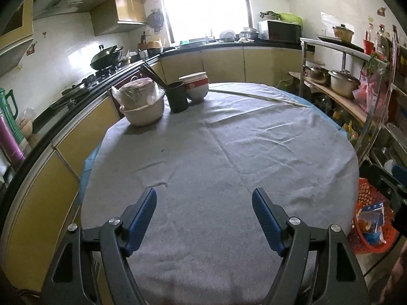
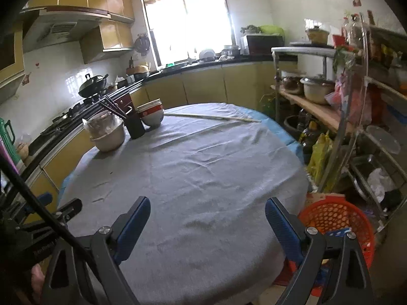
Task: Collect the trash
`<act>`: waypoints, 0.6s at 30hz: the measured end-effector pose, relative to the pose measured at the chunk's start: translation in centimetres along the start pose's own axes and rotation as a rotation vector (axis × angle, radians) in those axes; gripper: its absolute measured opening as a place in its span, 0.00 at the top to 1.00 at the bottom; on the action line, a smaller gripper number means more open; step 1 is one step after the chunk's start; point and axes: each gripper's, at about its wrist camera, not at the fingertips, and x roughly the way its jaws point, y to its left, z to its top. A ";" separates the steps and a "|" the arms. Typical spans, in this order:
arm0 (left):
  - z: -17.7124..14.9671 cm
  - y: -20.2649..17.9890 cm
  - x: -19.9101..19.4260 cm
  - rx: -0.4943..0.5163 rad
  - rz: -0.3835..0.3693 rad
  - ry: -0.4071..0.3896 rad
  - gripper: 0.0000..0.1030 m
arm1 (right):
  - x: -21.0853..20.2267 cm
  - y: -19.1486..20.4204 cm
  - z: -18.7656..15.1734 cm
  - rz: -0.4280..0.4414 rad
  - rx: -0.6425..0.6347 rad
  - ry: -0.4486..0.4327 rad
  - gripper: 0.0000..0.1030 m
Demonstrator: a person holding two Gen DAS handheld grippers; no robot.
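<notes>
Orange basket [image 2: 338,218], wrappers [image 1: 371,218] (left view only)

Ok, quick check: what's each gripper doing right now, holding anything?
Left gripper: open, nothing between its jaws, over the grey tablecloth.
Right gripper: open wide, empty, orange basket just beside it.
</notes>
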 end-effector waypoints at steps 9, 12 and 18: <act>-0.2 -0.9 -2.3 0.012 0.001 -0.034 0.24 | -3.1 -0.5 -0.9 -0.025 -0.011 -0.052 0.09; -0.2 -1.3 -3.3 0.020 0.006 -0.048 0.24 | -4.0 -1.0 -1.2 -0.019 -0.004 -0.057 0.09; -0.5 -2.3 -4.9 0.028 0.011 -0.061 0.24 | -5.6 -1.4 -1.8 0.003 -0.001 -0.077 0.09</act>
